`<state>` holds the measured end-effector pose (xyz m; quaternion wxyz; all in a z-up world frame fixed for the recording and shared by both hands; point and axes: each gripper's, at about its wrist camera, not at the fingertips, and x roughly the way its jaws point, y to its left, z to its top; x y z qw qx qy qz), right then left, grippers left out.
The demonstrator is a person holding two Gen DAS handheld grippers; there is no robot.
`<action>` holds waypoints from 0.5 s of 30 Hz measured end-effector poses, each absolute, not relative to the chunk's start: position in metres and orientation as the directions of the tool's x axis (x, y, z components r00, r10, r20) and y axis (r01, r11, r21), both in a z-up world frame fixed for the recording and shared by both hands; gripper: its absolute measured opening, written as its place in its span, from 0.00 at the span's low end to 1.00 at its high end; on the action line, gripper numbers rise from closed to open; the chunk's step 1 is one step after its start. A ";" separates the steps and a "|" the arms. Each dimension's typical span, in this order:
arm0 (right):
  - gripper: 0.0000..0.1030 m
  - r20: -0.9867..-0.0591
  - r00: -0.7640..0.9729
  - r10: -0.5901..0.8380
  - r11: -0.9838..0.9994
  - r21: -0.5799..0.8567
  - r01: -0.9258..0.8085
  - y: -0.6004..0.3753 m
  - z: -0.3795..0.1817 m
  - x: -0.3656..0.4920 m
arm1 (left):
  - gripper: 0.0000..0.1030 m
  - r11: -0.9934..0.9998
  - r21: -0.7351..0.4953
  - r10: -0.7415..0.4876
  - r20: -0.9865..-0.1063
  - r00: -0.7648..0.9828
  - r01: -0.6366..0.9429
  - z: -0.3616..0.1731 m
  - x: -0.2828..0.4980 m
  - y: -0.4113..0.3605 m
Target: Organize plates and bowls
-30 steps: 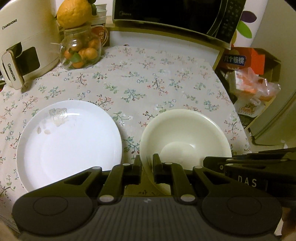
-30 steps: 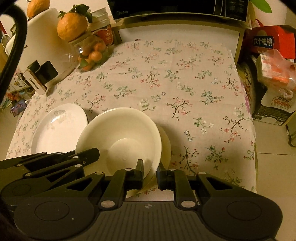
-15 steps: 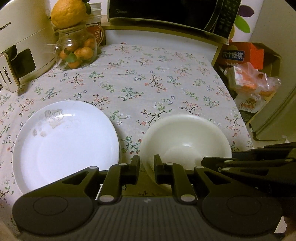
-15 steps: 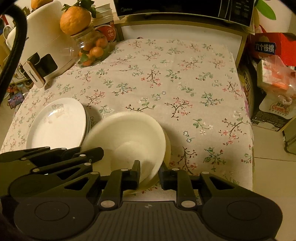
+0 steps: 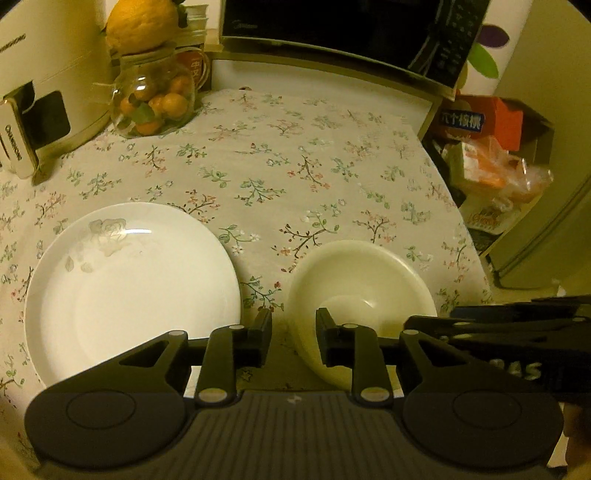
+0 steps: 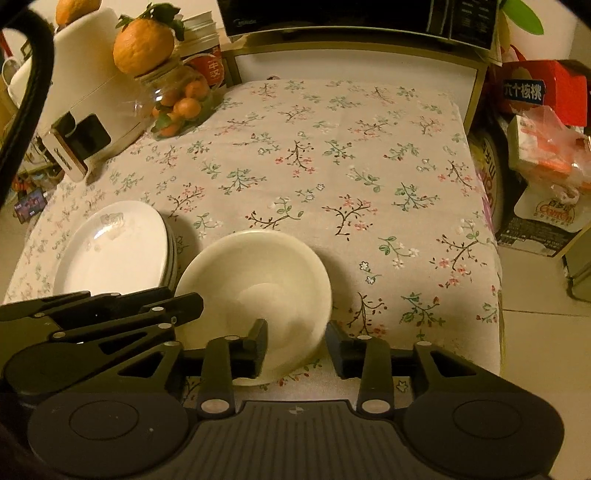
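A cream bowl point(image 5: 369, 280) point(image 6: 255, 280) sits on the floral tablecloth point(image 5: 295, 177) near the front edge. My left gripper point(image 5: 293, 341) straddles its left rim. The jaws are opening and the pads stand clear of the rim. My right gripper point(image 6: 295, 345) straddles the bowl's near right rim, its jaws also opening, with gaps on both sides. Left of the bowl lies a white plate point(image 5: 129, 288). In the right wrist view it tops a small stack of plates point(image 6: 114, 251). Each view shows the other gripper from the side: the right one point(image 5: 517, 332), the left one point(image 6: 110, 314).
At the back left stand a white appliance point(image 5: 37, 92) and a glass jar of small oranges point(image 5: 155, 107) with a large orange on top. A microwave point(image 5: 332, 29) spans the back. Boxes and bags point(image 5: 491, 158) crowd the floor beyond the table's right edge.
Both grippers' jaws have widened off the bowl's rim. The bowl, earlier held tilted above the cloth, has come down level onto the table beside the plates.
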<state>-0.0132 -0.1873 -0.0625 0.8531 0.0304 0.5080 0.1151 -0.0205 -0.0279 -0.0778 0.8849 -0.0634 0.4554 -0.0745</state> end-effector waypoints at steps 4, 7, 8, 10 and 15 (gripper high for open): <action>0.42 -0.850 0.472 0.234 0.972 0.193 -0.135 -0.198 -0.058 -0.011 | 0.24 0.976 -0.211 -0.208 -0.797 0.568 0.061 -0.077 -0.018 -0.024; 0.42 -0.854 0.462 0.240 0.971 0.214 -0.110 -0.201 -0.062 -0.008 | 0.24 0.970 -0.235 -0.227 -0.800 0.556 0.058 -0.080 -0.016 -0.024; 0.42 -0.855 0.459 0.243 0.970 0.218 -0.107 -0.200 -0.063 -0.008 | 0.25 0.968 -0.244 -0.233 -0.800 0.552 0.055 -0.081 -0.016 -0.024; 0.42 -0.856 0.450 0.252 0.967 0.231 -0.102 -0.200 -0.065 -0.007 | 0.25 0.965 -0.257 -0.241 -0.803 0.545 0.048 -0.083 -0.014 -0.024; 0.42 -0.862 0.438 0.257 0.966 0.248 -0.078 -0.202 -0.072 -0.004 | 0.25 0.962 -0.268 -0.252 -0.806 0.536 0.048 -0.088 -0.009 -0.025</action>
